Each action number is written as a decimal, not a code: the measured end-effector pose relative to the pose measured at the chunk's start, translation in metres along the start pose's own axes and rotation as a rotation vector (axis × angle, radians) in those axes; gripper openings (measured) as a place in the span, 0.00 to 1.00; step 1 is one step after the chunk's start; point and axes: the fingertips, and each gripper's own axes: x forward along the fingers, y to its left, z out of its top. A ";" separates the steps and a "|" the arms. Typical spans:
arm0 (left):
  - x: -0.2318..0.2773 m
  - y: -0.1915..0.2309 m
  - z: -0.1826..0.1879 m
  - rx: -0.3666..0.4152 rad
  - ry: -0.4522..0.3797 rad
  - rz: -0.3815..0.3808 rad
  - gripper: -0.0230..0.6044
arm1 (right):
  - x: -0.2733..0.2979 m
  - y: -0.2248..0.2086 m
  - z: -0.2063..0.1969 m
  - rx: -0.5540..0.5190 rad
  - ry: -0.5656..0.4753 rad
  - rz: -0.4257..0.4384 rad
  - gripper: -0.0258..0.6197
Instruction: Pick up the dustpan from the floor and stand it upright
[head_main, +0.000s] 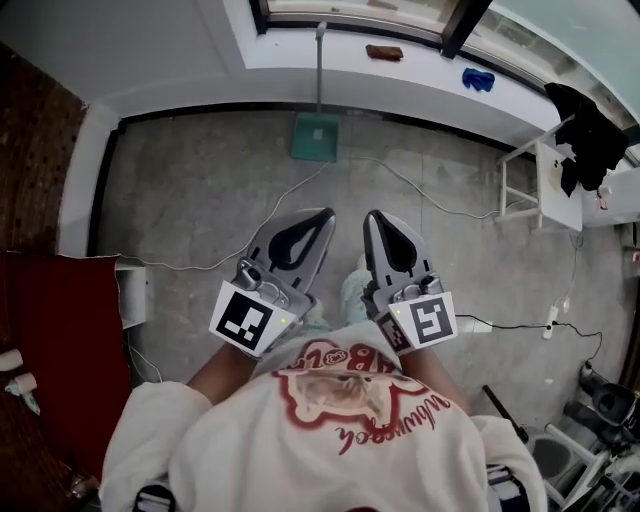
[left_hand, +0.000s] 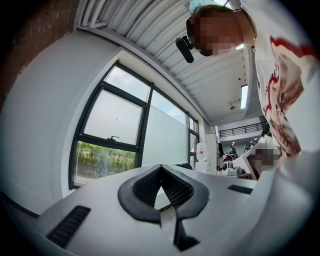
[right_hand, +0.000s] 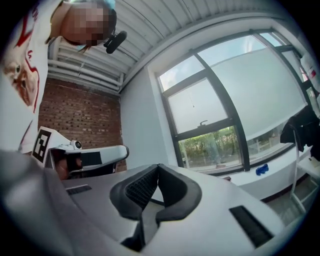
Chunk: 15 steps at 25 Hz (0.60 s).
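Floor (head_main: 200, 200): grey concrete, patchy. Green dustpan (head_main: 314, 137) sits on it at the far edge, close to the wall. One white cable (head_main: 275, 200) trails from near the dustpan toward the left edge. A second cable (head_main: 430, 200) runs toward the right. A white stand (head_main: 556, 190) is at the right edge. A power strip (head_main: 552, 318) lies nearer the near right corner.

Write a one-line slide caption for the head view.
Left gripper and right gripper, both shut and empty, face a green dustpan by the wall.

A blue cloth (head_main: 478, 79) lies on the white windowsill (head_main: 430, 75).
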 end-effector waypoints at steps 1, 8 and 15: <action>-0.013 -0.001 -0.008 -0.009 0.021 0.002 0.07 | -0.007 0.012 -0.009 0.004 0.023 0.010 0.08; -0.042 -0.013 -0.008 -0.018 0.011 -0.006 0.07 | -0.034 0.043 -0.018 0.007 0.055 -0.008 0.08; -0.047 -0.035 0.007 0.014 -0.008 0.021 0.07 | -0.043 0.051 -0.004 -0.009 0.028 0.043 0.08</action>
